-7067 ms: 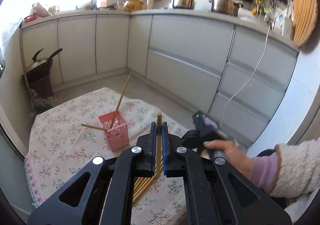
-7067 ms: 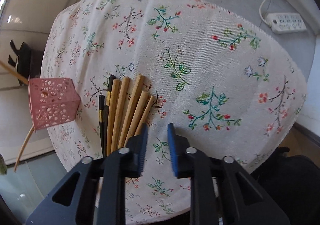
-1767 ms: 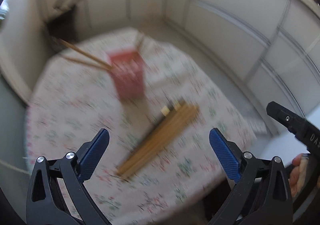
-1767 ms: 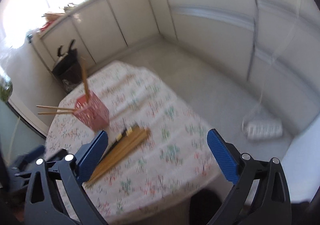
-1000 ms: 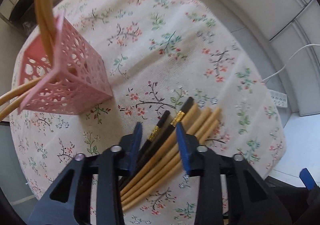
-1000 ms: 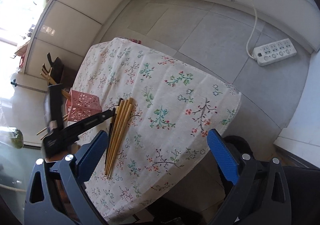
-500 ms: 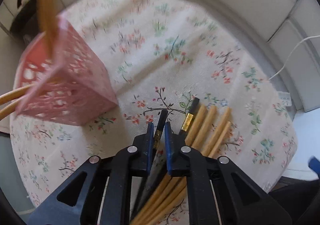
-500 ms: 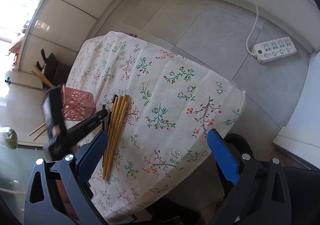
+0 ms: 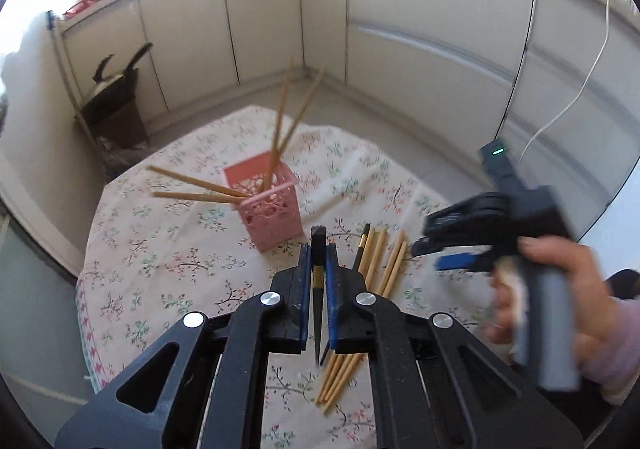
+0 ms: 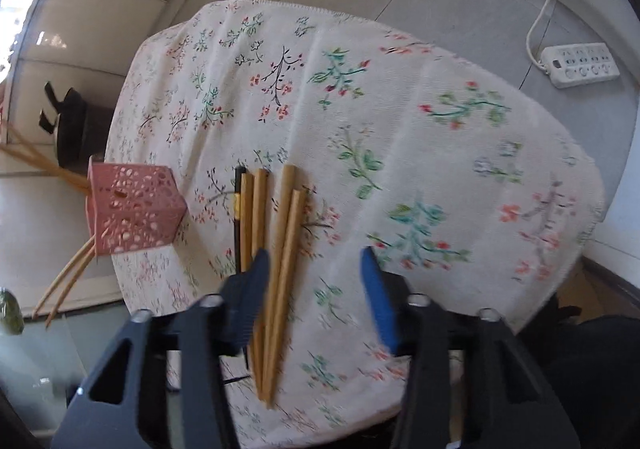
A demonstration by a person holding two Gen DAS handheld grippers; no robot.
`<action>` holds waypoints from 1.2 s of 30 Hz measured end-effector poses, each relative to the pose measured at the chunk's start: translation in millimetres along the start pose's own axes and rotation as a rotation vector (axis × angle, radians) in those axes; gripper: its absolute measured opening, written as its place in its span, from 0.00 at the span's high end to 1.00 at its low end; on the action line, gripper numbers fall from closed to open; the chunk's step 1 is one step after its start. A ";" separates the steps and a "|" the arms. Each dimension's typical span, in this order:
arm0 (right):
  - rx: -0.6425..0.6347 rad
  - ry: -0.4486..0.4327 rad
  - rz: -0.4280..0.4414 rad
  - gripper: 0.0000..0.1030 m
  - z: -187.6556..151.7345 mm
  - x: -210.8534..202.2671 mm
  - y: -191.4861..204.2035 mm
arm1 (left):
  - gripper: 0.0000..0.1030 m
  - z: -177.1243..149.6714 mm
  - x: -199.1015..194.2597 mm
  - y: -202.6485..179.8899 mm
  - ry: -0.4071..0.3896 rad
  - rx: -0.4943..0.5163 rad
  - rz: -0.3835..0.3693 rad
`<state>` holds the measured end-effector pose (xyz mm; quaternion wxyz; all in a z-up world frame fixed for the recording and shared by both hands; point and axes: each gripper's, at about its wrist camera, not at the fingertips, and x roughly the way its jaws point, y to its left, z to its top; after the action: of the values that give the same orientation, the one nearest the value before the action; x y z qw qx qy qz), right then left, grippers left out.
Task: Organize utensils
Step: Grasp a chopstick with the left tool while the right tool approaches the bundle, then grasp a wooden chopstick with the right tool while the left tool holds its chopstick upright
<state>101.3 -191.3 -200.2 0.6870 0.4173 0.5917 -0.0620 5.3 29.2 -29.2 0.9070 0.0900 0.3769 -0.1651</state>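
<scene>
Since the frame half a second back, my left gripper (image 9: pixel 319 269) has lifted clear of the tablecloth (image 9: pixel 160 269) with the black chopstick (image 9: pixel 319 249) clamped between its blue pads; that chopstick previously lay on the cloth at the left edge of the bundle. Left jaws: fully closed on the black chopstick, which stands roughly along the fingers with its blunt end above the fingertips and its tapered tip below them. My right gripper (image 10: pixel 316 289) has dropped closer to the bundle and its jaws, wide apart in the earlier frame, are closing; the two rightmost wooden chopsticks (image 10: pixel 286 249) sit between the pads, just inside the left one, and I cannot tell whether it touches them; the right pad stands apart.

Remaining on the cloth: four wooden chopsticks and one second black chopstick (image 10: pixel 239 209) with a gold band, lying side by side, near the pink holder (image 10: pixel 134 211); the holder stands upright on the cloth, well apart from the far edge of the table. Four wooden chopsticks (image 9: pixel 280 129) already sit in the holder; two lean upward, two project outward to the left in the left wrist view. A hand (image 9: pixel 560 309) holding the right gripper shows at the right of that view.
</scene>
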 end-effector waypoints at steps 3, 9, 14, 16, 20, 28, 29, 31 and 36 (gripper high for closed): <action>0.031 0.021 -0.009 0.79 3.3 13.3 5.5 | 0.94 -5.7 -13.8 5.8 -0.039 -0.031 -0.006; 0.045 0.032 -0.023 0.91 4.9 32.7 11.5 | 0.94 -7.1 -24.9 20.9 -0.087 -0.081 -0.021; 0.040 0.035 0.031 0.92 10.3 42.9 15.7 | 0.94 -6.2 -32.3 26.1 -0.105 -0.104 -0.028; 0.044 0.039 0.058 0.92 12.2 44.7 11.6 | 0.94 -7.1 -31.7 27.1 -0.103 -0.109 -0.024; 0.001 0.035 0.084 0.93 16.3 47.6 11.4 | 0.94 -8.1 -28.3 28.7 -0.093 -0.131 -0.035; -0.100 -0.028 0.047 0.93 7.5 39.1 22.0 | 0.94 -7.6 -36.3 26.1 -0.121 -0.137 -0.037; -0.109 -0.041 0.055 0.93 6.3 33.0 21.4 | 0.94 -7.1 -38.7 27.8 -0.128 -0.146 -0.042; -0.150 -0.077 0.075 0.93 1.8 13.9 24.6 | 0.94 -5.1 -45.5 31.2 -0.152 -0.165 -0.049; -0.266 -0.182 0.189 0.93 -18.1 -62.7 43.4 | 0.94 8.4 -68.0 40.6 -0.239 -0.234 -0.076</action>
<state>94.4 -177.2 -123.4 0.7894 0.3692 0.4884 0.0442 -19.2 80.2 26.7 0.9428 -0.0506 0.2861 -0.1637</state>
